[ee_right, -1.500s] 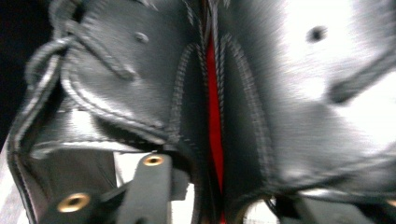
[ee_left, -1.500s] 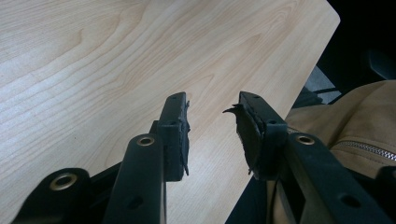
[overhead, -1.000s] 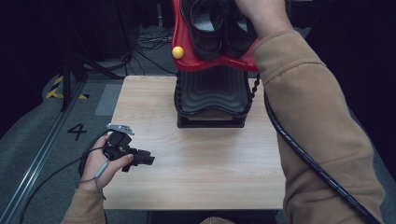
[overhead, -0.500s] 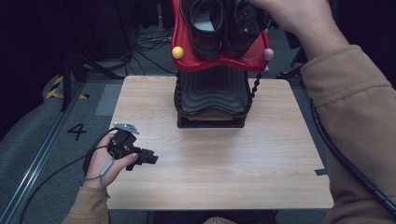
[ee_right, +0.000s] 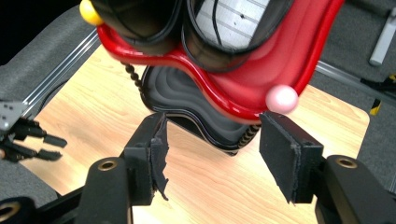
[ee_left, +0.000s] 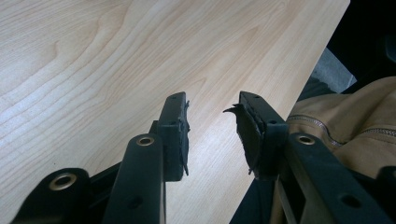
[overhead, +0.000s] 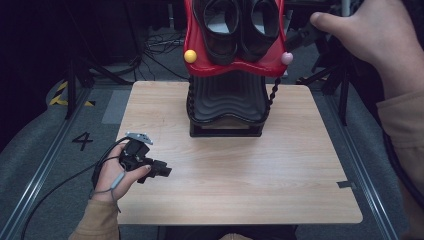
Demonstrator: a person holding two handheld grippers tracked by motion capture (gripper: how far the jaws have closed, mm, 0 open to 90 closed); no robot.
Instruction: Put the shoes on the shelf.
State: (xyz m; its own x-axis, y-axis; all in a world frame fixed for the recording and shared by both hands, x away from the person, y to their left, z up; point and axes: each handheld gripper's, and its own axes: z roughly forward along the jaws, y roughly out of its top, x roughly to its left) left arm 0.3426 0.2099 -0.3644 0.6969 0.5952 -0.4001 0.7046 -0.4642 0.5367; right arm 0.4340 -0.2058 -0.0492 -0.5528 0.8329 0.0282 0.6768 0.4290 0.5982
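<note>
Two jaws of the right gripper [ee_right: 212, 154] stand apart, just opening, nothing between them, beside the red rack [ee_right: 243, 100] holding black shoes [overhead: 235, 25] at the tabletop's [overhead: 280, 175] far edge. Left gripper [overhead: 159, 170] rests part-open, empty. A clean retreat should avoid the pink knob [ee_right: 281, 99].

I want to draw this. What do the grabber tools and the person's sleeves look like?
Each gripper is black. The left gripper carries a grey three-cornered plate and trails a dark cable. The right gripper has flat jaws with frayed pads. The sleeves are tan.
</note>
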